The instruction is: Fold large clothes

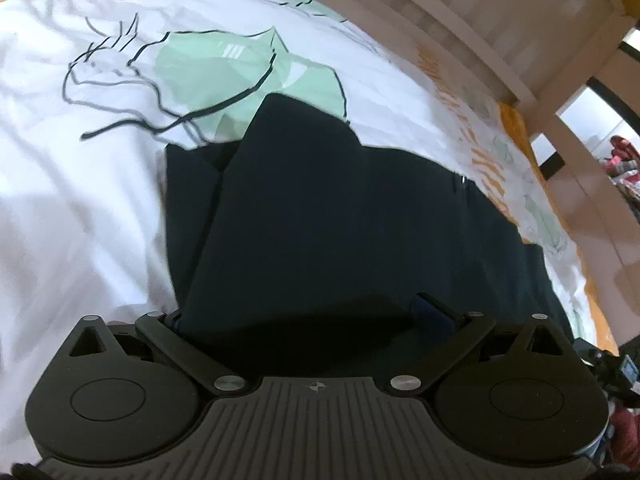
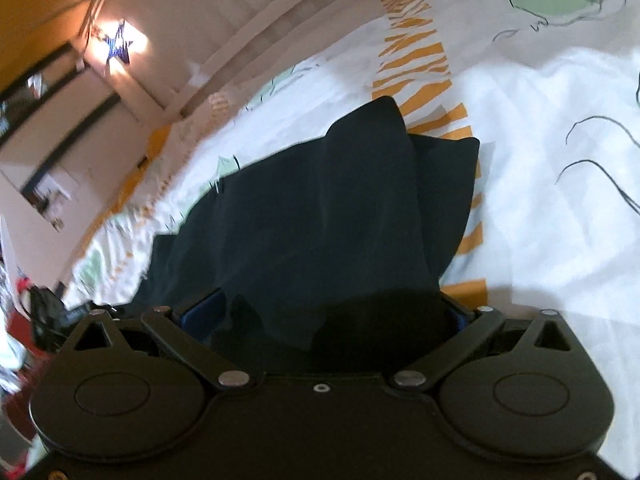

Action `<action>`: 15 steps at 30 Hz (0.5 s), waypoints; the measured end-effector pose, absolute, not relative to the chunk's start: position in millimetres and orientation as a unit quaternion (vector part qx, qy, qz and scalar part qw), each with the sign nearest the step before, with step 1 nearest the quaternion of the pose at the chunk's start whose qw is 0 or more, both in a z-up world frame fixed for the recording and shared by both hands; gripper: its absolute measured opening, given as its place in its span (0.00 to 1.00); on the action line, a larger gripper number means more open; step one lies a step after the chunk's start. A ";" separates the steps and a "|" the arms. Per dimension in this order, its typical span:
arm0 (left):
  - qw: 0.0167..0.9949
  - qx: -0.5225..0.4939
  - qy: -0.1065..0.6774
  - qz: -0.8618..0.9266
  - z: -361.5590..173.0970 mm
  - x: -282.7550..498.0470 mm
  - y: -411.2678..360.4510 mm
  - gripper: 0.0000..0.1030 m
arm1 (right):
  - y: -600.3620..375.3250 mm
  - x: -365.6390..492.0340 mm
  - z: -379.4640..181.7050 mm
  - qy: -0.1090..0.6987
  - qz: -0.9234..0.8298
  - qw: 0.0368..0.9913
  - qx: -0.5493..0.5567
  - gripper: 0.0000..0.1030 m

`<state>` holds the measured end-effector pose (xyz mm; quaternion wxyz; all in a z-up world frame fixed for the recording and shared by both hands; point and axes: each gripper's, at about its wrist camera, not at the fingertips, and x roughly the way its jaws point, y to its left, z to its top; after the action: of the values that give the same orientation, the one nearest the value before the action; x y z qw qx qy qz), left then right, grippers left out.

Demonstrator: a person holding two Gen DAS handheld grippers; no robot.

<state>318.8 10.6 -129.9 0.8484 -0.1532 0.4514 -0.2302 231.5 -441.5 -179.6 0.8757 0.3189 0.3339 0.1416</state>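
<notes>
Both views bow strongly at the edges. The white bedsheet [image 1: 60,220] is overexposed ahead of the left tool, while the dark garment [image 2: 320,208] loses its detail in shadow. A star-shaped lamp [image 2: 118,46] glares upper left of the right tool; the edges there smear.

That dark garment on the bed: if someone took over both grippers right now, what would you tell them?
Left gripper: fingers spread wide, garment bunched between them; whether it grips is unclear.
Right gripper: same, cloth draped between spread fingers.
The garment lies on the patterned bedsheet, near edge lifted toward both grippers, far end already in layers.
Done: apparently a partial fold.
Left: probably carry the near edge over to the far end, lay it flat, release.
</notes>
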 end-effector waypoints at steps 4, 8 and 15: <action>0.847 -0.154 0.453 -0.233 -127.4 316.6 7.1 0.98 | -439.8 236.8 -180.6 0.328 0.142 0.877 0.322 1.00; 0.854 -0.143 0.441 -0.234 -119.7 305.9 10.9 0.73 | -435.9 232.7 -177.4 0.339 0.123 0.883 0.300 0.53; 0.843 -0.196 0.453 -0.214 -110.0 302.7 38.9 0.17 | -423.7 228.6 -158.7 0.344 0.105 0.879 0.313 0.33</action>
<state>302.7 38.9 -110.0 0.8431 -0.1959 0.4526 -0.2144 228.6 -423.7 -158.7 0.8787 0.3132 0.3444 0.1055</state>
